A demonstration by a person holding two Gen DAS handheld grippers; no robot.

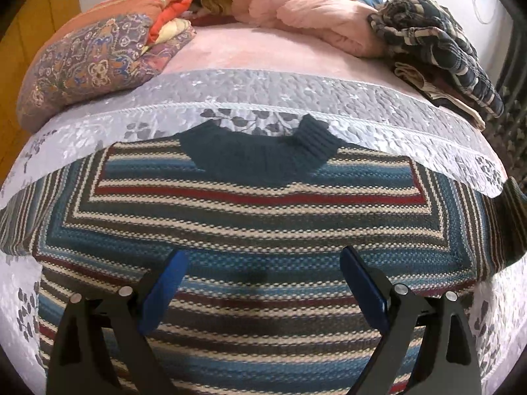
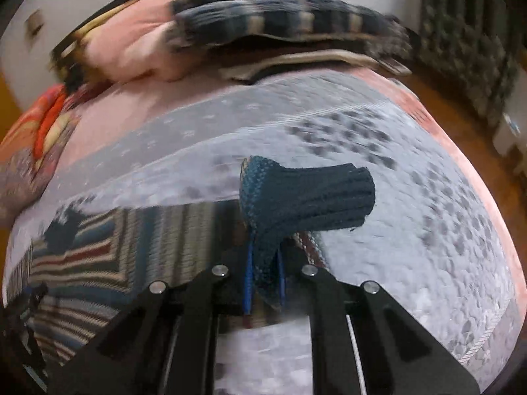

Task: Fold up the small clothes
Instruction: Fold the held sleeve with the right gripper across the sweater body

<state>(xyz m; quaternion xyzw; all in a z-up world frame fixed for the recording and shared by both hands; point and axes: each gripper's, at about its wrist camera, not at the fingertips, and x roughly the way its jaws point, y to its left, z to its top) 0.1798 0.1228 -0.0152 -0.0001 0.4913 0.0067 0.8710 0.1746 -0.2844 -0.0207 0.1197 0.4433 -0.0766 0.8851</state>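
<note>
Left wrist view: a quilted bedspread carries the striped sweater, laid flat, collar away from the camera. The left gripper hovers over its body, jaws spread wide, holding nothing. In the right wrist view, the right gripper is clamped on the dark ribbed sleeve cuff, raised off the quilt. Risks: thick knit may slip from the narrow pinch; pulling the sleeve could drag the unpinned body askew. No legible brand, label or writing appears.
</note>
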